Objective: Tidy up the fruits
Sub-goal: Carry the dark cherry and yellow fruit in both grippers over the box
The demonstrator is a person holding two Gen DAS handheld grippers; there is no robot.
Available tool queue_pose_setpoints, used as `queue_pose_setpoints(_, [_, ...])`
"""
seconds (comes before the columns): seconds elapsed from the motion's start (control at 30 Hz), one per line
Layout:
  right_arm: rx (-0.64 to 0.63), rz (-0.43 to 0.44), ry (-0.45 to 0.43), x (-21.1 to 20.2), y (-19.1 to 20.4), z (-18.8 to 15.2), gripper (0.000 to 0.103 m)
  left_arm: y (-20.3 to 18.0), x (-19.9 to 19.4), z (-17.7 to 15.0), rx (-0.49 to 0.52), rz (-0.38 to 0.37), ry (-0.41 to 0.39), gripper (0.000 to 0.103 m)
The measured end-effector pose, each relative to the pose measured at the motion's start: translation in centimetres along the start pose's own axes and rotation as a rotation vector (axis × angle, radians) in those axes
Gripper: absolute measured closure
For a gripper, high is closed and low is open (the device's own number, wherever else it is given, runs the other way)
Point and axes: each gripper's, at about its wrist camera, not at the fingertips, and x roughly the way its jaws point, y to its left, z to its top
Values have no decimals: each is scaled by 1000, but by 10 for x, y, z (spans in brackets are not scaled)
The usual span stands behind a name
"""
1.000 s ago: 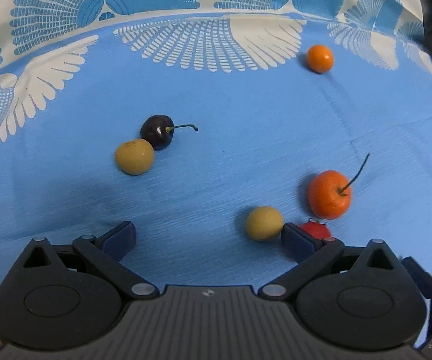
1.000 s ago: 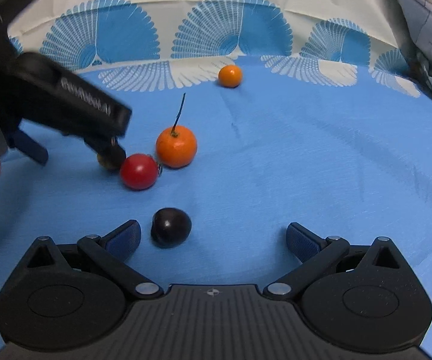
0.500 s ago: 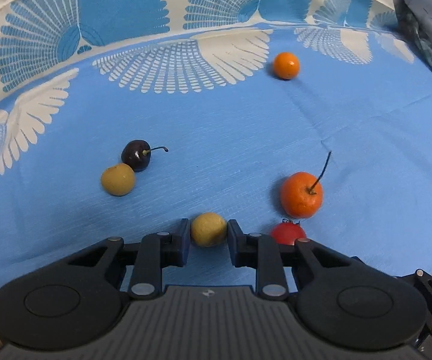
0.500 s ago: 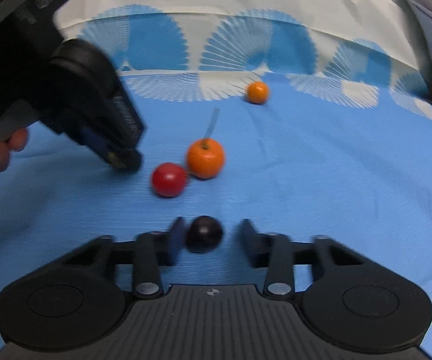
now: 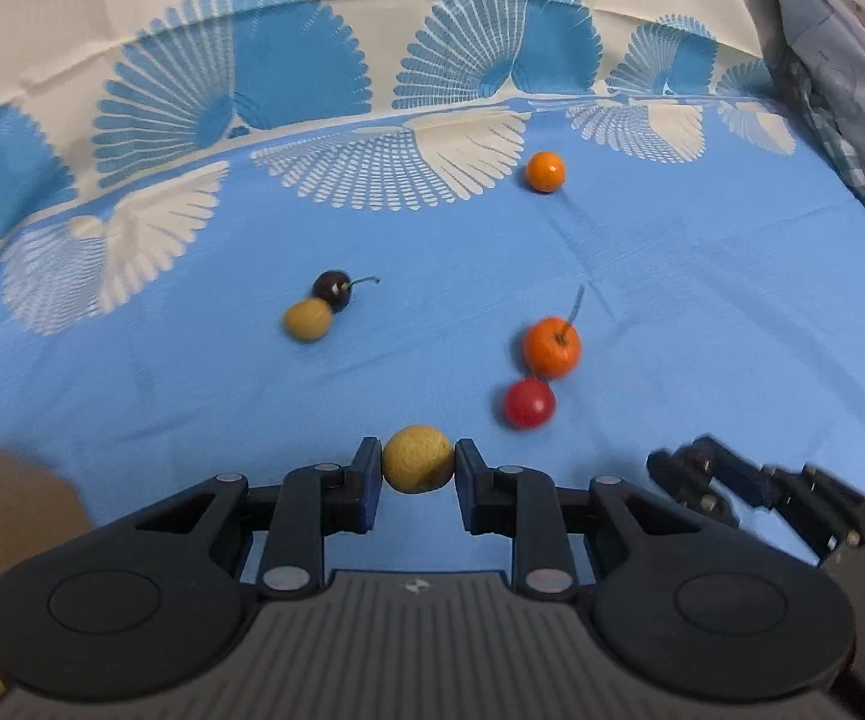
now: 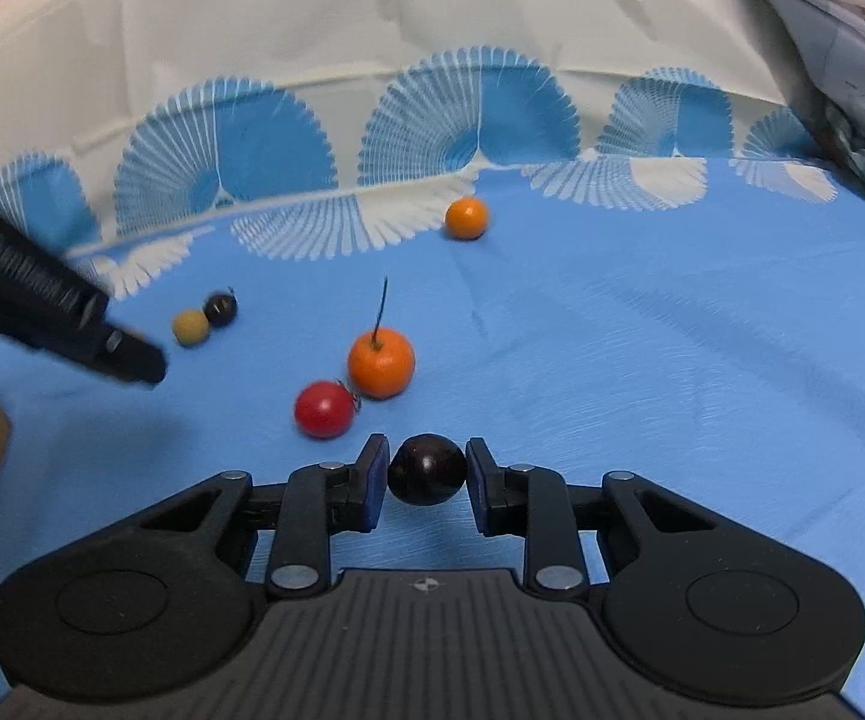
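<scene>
Each gripper carries one fruit, apparently so that two like pairs can be completed at once. The left gripper (image 5: 419, 468) has its jaws clamped on a yellow fruit (image 5: 418, 467), centred between the pads. The right gripper (image 6: 426, 478) has its jaws clamped on a dark cherry (image 6: 427, 477), likewise centred. Farther out on the blue cloth (image 6: 672, 372) lie a red tomato (image 6: 324, 408) touching a stemmed orange fruit (image 6: 381, 362); far left, a second yellow fruit (image 5: 308, 319) touches a second dark cherry (image 5: 332, 290); farthest, a small orange fruit (image 5: 545, 171) lies alone.

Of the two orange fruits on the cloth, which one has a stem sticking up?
The larger orange fruit beside the red fruit: a thin dark stem rises from its top. The small orange fruit near the white pattern shows none.
</scene>
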Motion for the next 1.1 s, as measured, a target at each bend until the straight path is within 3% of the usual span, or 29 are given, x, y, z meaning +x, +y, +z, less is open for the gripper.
queue_pose_setpoints(0.3, [-22, 68, -41, -95, 20, 6, 74, 8, -102, -47, -44, 5, -34, 74])
queue_pose_setpoints(0.67, [-118, 247, -55, -194, 93, 4, 74, 62, -216, -124, -162, 75, -76, 74])
queue_pose_setpoints(1.1, [-306, 385, -8, -260, 196, -34, 74, 140, -288, -228, -299, 146, -112, 74])
